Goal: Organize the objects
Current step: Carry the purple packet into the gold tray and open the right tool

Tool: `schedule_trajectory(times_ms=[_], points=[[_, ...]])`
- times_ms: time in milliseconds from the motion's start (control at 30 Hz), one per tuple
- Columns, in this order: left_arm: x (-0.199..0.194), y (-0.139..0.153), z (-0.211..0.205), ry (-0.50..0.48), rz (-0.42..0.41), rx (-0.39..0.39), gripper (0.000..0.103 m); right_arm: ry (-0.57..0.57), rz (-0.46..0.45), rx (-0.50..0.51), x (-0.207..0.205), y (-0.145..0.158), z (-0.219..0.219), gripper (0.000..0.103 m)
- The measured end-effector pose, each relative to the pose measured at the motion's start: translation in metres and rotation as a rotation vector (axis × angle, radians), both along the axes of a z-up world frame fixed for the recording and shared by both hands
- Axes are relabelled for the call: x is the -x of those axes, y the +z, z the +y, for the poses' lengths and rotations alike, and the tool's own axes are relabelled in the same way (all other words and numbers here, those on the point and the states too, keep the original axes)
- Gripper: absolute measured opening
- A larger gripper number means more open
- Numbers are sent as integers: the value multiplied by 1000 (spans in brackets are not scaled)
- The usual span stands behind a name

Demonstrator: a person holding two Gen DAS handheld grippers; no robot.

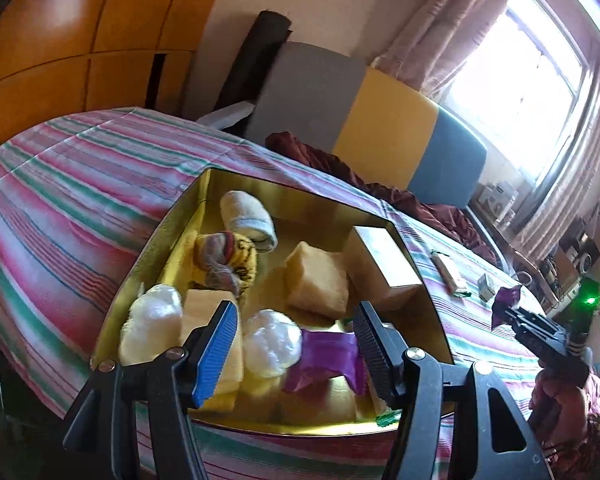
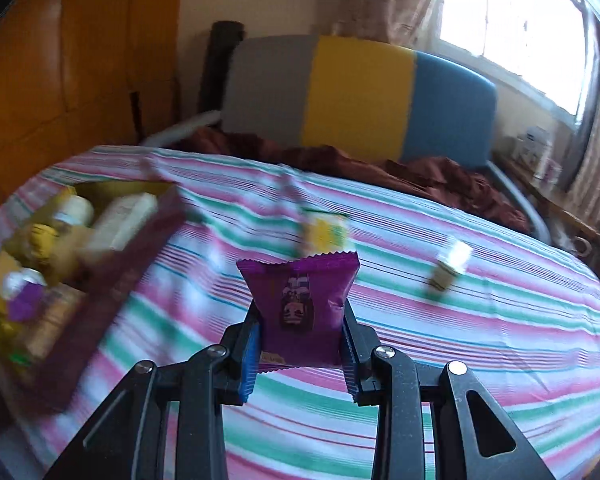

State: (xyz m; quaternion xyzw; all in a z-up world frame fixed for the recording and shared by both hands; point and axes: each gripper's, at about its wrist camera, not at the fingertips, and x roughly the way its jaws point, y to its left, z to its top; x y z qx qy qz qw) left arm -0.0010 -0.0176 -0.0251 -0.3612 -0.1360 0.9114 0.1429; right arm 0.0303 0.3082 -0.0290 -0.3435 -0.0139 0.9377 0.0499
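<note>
My right gripper (image 2: 298, 356) pinches a purple packet (image 2: 300, 300) by its edges; it could slip short of the tin (image 1: 428, 280), over which my left gripper (image 1: 296, 344) waits wide, empty

My left hand-held gripper (image 1: 296, 344) points downward at a slant, its jaws standing wide apart with nothing pressed between them; the blue pad (image 1: 220, 344) on one finger faces the black ribbed pad on the other. My right hand-held gripper (image 2: 300, 346) also tilts downward, its jaws drawn in close and clamped on the purple packet (image 2: 298, 304), which stands up between the pads. From the left wrist view I see my right hand (image 1: 556, 396) wrapped around that gripper's handle at the far right, a patterned sleeve (image 1: 592, 440) just below it.
</note>
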Motion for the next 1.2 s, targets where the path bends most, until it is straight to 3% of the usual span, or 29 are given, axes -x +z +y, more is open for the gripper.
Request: schedule_trajectory(times_ms=[200,367,600,933,1200], points=[[2,-1,-10,58,-7,18,61,144,11,76,16,20,-68,35],[5,1,-29,143,-2,-11,61,278,-29,140,39,27,-133,35],[8,1,-59,272,-24,-35,62,396,-87,119,67,18,-209,35],[10,0,-71,306,-27,-66,62,406,-210,178,106,-11,-243,35],[10,-2,-70,304,-39,-76,62,396,-226,185,111,-17,-249,43]])
